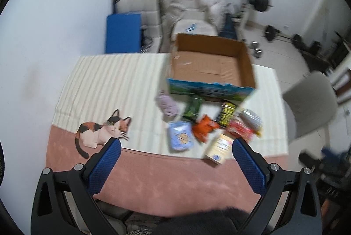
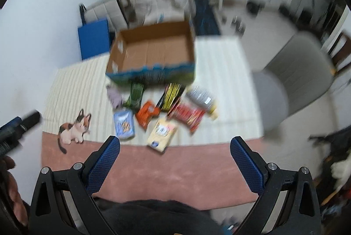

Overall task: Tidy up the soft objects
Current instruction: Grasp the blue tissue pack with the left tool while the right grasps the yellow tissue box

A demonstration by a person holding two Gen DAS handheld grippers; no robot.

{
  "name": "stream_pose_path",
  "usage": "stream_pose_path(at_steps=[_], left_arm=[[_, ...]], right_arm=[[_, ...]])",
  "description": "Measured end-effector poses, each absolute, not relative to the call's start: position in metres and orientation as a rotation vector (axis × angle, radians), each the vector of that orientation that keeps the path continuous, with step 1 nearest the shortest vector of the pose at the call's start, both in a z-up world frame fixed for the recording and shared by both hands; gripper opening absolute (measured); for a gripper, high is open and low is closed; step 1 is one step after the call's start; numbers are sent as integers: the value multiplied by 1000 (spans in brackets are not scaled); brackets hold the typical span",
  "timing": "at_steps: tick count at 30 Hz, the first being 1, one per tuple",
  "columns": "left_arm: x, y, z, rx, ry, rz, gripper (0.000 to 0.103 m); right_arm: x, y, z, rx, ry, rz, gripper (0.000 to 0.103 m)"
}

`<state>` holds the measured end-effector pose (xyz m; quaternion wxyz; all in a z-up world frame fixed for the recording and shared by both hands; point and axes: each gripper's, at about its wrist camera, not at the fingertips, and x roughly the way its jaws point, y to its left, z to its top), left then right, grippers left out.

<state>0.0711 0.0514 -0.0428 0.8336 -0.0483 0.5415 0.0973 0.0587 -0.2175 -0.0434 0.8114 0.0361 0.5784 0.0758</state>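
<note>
Several soft packets lie in a loose cluster on the striped cloth of the desk [image 1: 105, 79], just near of an open cardboard box [image 1: 210, 63] whose floor is bare. From left to right in the left wrist view: a lilac fabric bundle [image 1: 166, 105], a dark green pouch [image 1: 192, 108], a pale blue packet [image 1: 180, 135], an orange packet [image 1: 204, 128], a yellow-and-black pouch [image 1: 227, 114], a cream packet [image 1: 219, 148], a red packet [image 1: 240, 130] and a clear bag [image 1: 252, 119]. Some overlap or touch; motion blur hides the exact contacts.

The left gripper [image 1: 176, 154] and the right gripper [image 2: 175, 152] both hover over the pink near edge of the desk, fingers spread wide apart, holding nothing.

Handling, as a judgement: the packets look light, thin and pliable, with glossy film that may slip and sag from a corner grip. A hold across a short edge or sealed seam, where the film is doubled, should serve best. The cream packet lies nearest and uncovered, so it appears the easiest first pick. The lilac bundle is cloth, likely to crush without harm; a pinch at its bunched middle suits it. The clear bag appears fuller and rounder, and may roll.
</note>
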Motion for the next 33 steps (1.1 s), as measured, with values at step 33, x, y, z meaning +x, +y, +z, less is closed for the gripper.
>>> stream_pose_path(at_steps=[33], left_arm=[[193, 65, -425, -178, 1838, 77, 84]], right_arm=[[117, -158, -399, 140, 1805, 51, 74]])
